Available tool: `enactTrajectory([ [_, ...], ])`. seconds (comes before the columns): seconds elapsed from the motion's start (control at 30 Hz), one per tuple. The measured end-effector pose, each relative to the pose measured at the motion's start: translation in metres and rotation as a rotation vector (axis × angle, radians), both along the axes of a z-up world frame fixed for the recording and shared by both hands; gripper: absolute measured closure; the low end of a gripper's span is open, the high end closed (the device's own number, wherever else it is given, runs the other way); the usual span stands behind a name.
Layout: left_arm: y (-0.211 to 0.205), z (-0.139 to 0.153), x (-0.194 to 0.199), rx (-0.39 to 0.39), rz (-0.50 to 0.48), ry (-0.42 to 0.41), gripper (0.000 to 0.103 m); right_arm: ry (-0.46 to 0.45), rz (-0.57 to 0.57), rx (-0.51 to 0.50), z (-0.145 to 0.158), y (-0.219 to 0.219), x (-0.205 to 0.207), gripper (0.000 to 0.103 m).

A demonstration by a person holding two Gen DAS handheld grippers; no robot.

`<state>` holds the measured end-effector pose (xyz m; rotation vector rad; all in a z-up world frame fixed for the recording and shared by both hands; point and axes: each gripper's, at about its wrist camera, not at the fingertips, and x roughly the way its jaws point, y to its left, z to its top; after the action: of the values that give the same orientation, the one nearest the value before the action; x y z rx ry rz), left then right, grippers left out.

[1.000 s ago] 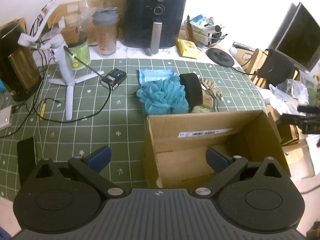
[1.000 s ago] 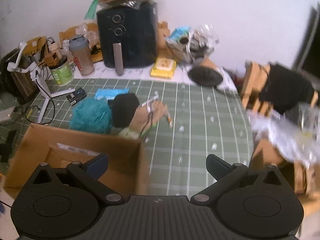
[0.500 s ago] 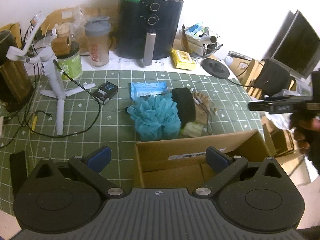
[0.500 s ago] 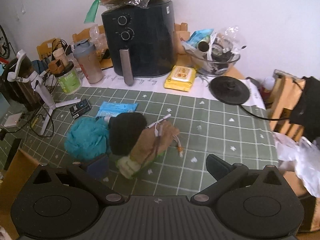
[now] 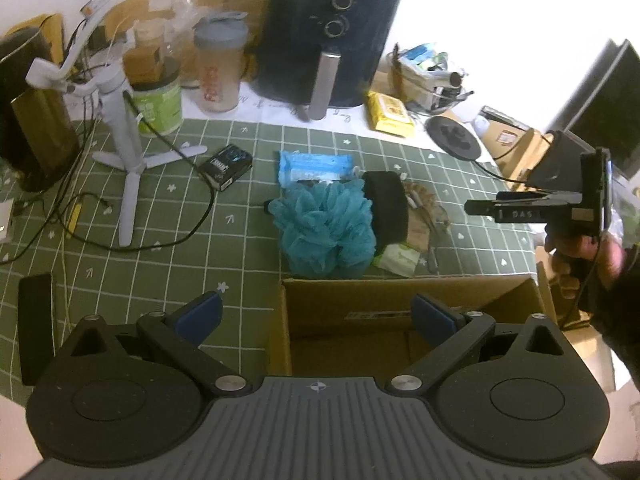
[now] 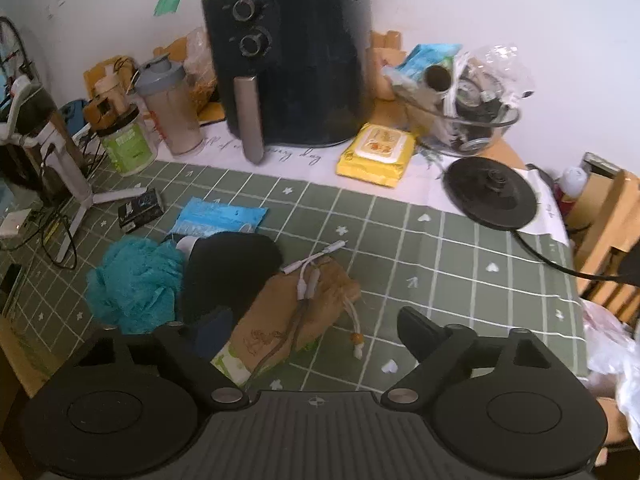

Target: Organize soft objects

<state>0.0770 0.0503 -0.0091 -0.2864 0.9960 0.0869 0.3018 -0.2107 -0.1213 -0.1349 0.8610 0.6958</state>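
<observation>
Right gripper (image 6: 316,330) hangs low over the pile of soft things with its jaws closing, and nothing is pinched yet: the tan drawstring pouch (image 6: 296,316) lies between the fingers, with the left-hand fingertip (image 6: 216,330) down against the black fabric roll (image 6: 228,276) and the other fingertip over bare green cloth. The left gripper (image 5: 316,314) is spread wide and empty, held over the open cardboard box (image 5: 400,300), which stands at the near edge of the table just beside the pile.

The pile itself sits mid-table: the teal bath pouf (image 6: 134,280), the black roll pressed against it, the pouch leaning on the roll, and a pale green packet (image 6: 232,362) tucked under the pouch.

The likeliest trouble, as I judge it, is the white cable (image 6: 310,276) draped over the pouch (its plugs point toward the far side). A squeeze could catch the cable or the pouch's drawcords and drag them along, or the cable could slide off and fall when the pouch lifts. Because the near fingertip already crowds the black roll, the jaws might also nip the roll's edge and tug two things at once, tipping the pouf. Soft cloth gives under the pads, so a shallow bite may slip.
</observation>
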Motion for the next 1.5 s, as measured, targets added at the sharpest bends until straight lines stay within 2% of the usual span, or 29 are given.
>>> enactTrajectory([
  [0.2, -0.001, 0.000, 0.001, -0.011, 0.027, -0.001, 0.000, 0.013, 0.079, -0.049, -0.025, 0.024, 0.009, 0.046],
  [0.47, 0.002, 0.000, 0.000, -0.042, 0.072, -0.005, 0.000, 0.036, 0.106, -0.063, -0.047, 0.047, 0.025, 0.051],
  [0.73, 0.008, 0.001, -0.004, -0.054, 0.104, -0.009, 0.000, 0.085, 0.076, -0.097, -0.071, 0.059, 0.041, 0.072],
  [0.87, 0.012, 0.000, -0.005, -0.055, 0.114, -0.012, 0.000, 0.126, 0.032, -0.083, -0.080, 0.059, 0.046, 0.078],
  [1.03, 0.011, 0.002, -0.004, -0.057, 0.099, -0.036, 0.000, 0.133, 0.037, -0.092, -0.081, 0.062, 0.044, 0.096],
  [1.27, 0.010, 0.008, 0.008, -0.057, 0.044, -0.081, 0.000, 0.126, 0.033, -0.066, -0.070, 0.055, 0.039, 0.097],
  [1.5, 0.004, 0.009, 0.018, -0.050, -0.016, -0.095, 0.000, 0.115, -0.007, 0.012, -0.045, 0.033, 0.026, 0.098],
])
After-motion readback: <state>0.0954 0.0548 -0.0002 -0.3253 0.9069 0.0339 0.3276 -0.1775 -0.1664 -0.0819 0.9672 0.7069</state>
